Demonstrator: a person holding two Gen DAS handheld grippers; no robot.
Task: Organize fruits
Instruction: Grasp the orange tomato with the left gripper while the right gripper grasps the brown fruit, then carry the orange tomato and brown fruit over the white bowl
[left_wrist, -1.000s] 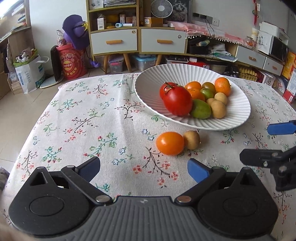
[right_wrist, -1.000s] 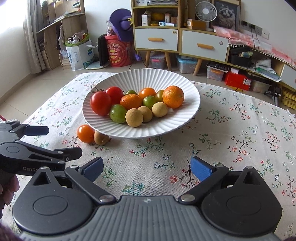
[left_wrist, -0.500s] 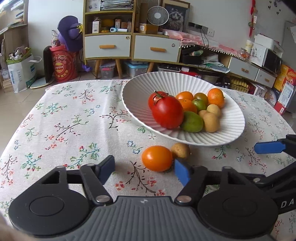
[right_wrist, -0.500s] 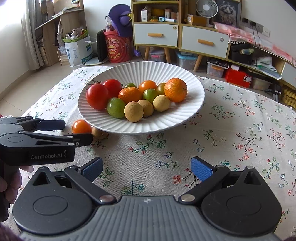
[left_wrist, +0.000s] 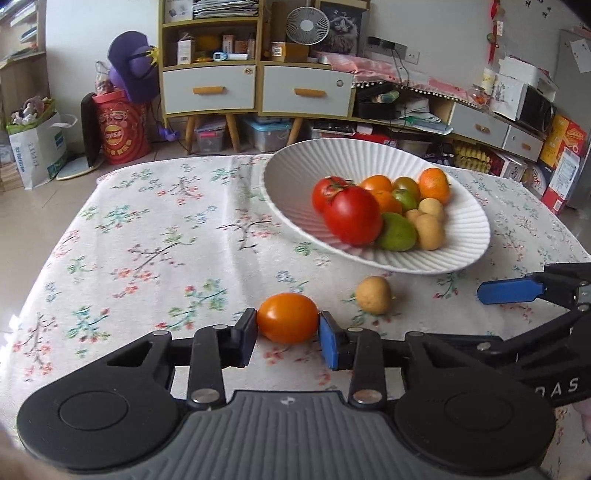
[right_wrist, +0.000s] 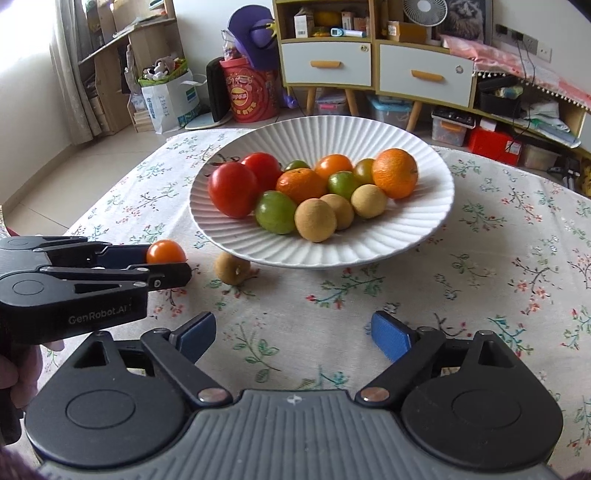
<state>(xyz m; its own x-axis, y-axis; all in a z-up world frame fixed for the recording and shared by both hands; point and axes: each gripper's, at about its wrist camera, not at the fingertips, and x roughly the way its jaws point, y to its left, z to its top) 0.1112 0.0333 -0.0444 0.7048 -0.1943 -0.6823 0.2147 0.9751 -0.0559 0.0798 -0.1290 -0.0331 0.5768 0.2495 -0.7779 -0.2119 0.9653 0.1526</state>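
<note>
The left gripper, jaws just closing, pinches an orange tomato low in the frame, on the floral tablecloth below the white fruit plate. The right gripper closes slightly, spread and empty.

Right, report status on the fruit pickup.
Left claw just closed on orange tomato. Right claw open, empty. Longan beside it, apart. Path to plate open.

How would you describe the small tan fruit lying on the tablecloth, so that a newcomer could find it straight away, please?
Start at the white ribbed plate piled with fruit. On the floral tablecloth, just off the plate's near rim, lies the small tan fruit. Unlike the orange tomato beside it, clamped in the left gripper, it is dull, rough and untouched.
</note>
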